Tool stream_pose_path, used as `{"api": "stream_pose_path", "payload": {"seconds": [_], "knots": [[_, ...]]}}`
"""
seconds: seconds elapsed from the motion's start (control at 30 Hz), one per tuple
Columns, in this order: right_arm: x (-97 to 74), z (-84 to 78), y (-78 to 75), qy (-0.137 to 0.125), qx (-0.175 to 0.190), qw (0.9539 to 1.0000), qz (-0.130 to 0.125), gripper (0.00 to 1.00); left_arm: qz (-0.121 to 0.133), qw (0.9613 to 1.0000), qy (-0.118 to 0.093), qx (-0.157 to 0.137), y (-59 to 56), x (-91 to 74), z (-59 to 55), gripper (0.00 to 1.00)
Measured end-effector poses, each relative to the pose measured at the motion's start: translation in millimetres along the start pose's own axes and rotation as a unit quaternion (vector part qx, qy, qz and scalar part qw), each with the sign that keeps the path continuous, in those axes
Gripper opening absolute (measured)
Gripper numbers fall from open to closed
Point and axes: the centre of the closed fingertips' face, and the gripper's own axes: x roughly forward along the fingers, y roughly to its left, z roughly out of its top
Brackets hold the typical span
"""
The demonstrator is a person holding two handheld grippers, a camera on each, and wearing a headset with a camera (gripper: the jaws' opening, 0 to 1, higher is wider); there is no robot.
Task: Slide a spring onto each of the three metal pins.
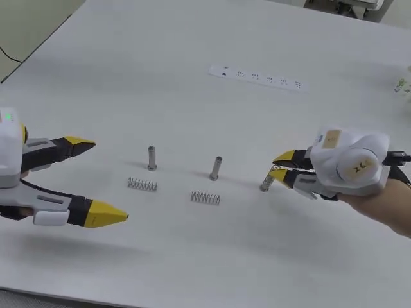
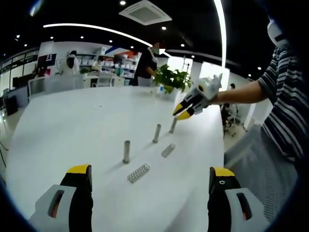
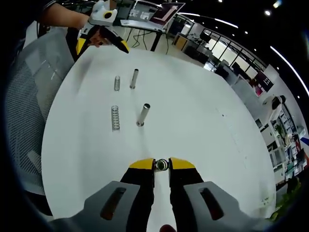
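The left gripper [image 1: 109,181] is released at 9 o'clock. The left spring [image 1: 142,185] and middle spring [image 1: 205,198] lie flat on the tabletop [image 1: 192,263]. The right gripper [image 3: 161,167] is clenched on the third spring [image 3: 161,165], apparently end-on above the right pin [image 1: 266,184], at 7 o'clock from its tips.

Silver pins [image 1: 152,158] and springs [image 1: 142,185], white table [image 1: 192,96]
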Motion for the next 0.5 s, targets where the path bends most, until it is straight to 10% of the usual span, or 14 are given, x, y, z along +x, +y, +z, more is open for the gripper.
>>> {"api": "stream_pose_path", "payload": {"seconds": [0.5], "knots": [[7.7,-8.1,2.7,0.004,0.025,0.9997,0.005,0.09,0.0,1.0,-0.001,0.002,0.1,0.0,0.9,0.98]]}}
